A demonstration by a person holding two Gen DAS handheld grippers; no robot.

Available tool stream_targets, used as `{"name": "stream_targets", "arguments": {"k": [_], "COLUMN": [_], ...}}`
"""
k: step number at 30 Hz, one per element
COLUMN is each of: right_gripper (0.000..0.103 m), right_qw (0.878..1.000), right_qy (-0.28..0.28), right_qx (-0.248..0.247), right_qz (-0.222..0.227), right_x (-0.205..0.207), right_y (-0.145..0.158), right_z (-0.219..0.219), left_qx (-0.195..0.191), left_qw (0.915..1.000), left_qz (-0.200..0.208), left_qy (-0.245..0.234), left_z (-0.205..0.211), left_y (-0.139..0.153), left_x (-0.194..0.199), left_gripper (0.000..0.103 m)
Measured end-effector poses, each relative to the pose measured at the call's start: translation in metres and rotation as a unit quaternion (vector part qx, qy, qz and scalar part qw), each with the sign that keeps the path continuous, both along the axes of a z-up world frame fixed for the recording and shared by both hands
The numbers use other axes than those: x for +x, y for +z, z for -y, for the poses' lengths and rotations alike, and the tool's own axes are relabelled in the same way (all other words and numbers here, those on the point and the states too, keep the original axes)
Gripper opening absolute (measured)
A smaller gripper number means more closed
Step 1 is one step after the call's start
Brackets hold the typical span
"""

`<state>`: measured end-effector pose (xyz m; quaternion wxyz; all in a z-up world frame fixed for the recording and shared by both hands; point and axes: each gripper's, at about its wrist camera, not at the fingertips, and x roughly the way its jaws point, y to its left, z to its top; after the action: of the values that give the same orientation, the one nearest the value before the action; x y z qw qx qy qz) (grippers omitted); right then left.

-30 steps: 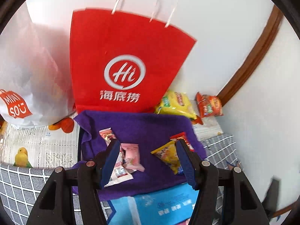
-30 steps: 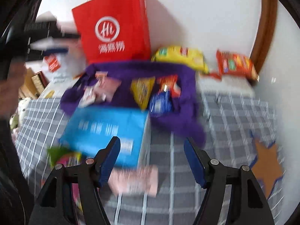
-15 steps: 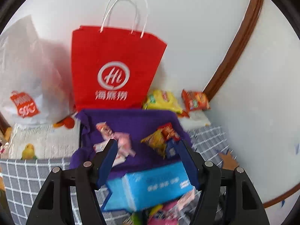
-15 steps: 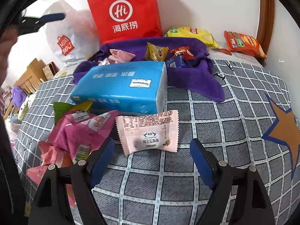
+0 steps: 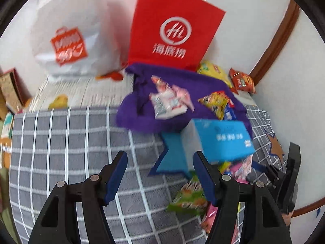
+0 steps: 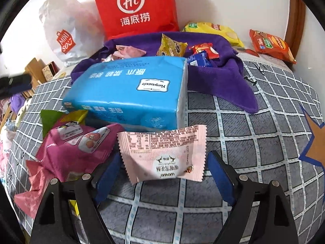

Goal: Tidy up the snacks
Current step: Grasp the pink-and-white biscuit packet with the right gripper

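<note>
Right tool (image 6: pixel 162 174) is hovering low over the grey checked bedspread (image 6: pixel 254 146), jaws spreading wider right now, with a pale pink snack packet (image 6: pixel 162 154) lying flat between them; neither pad seems to press on it. That close-up is something only the right wrist view gives you: you can read the printed back of the packet, and see a magenta pouch (image 6: pixel 69 152) just to its left, touching a big blue tissue pack (image 6: pixel 130 95).

Left tool (image 5: pixel 160 174) sits about half open with nothing in it, just bare bedspread (image 5: pixel 71 142) between the pads. Its picture is smeary, but it shows more of the left side: the white plastic bag (image 5: pixel 69 40), the red paper bag (image 5: pixel 174 26) against the wall, and small snacks (image 5: pixel 168 99) lying on the purple cloth (image 5: pixel 142 113). You also catch a green packet (image 5: pixel 189 199) near its right finger, and the black frame of the other tool at the right edge.
</note>
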<state>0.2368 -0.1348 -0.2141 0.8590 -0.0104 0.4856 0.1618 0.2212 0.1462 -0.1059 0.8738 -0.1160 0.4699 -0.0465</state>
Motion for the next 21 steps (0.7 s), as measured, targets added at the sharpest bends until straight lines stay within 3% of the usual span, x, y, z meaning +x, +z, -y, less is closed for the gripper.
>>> {"name": "stream_targets", "arguments": {"k": [2,8,13,21], "right_gripper": [0.085,0.058,0.058,0.058], "right_qw": [1.0,1.0,0.998,0.996], "right_qy": [-0.003,-0.014,-0.042,-0.082], "right_qx": [-0.012,-0.003,0.006,0.018], "right_qz": [0.004,0.024,0.039,0.041], "right_x": [0.0,-0.012,-0.031,-0.064], "right_y": [-0.002,0.007,0.019,0.022], "right_z": [-0.002,0.004,0.024,0.057], "left_qx": [-0.011,-0.027,-0.032,-0.021], "left_qw": [0.9999,0.9996,0.9992,0.9976], "left_qz": [-0.007,-0.011,-0.011,-0.018], "left_qy": [0.004,-0.004,-0.02,-0.064], "left_z": [-0.003,0.001,0.017,0.059], "left_y": [-0.006,-0.017,-0.022,-0.033], "left_x": [-0.009,-0.032,-0.043,-0.028], "left_gripper": [0.065,0.065,0.065,0.064]}}
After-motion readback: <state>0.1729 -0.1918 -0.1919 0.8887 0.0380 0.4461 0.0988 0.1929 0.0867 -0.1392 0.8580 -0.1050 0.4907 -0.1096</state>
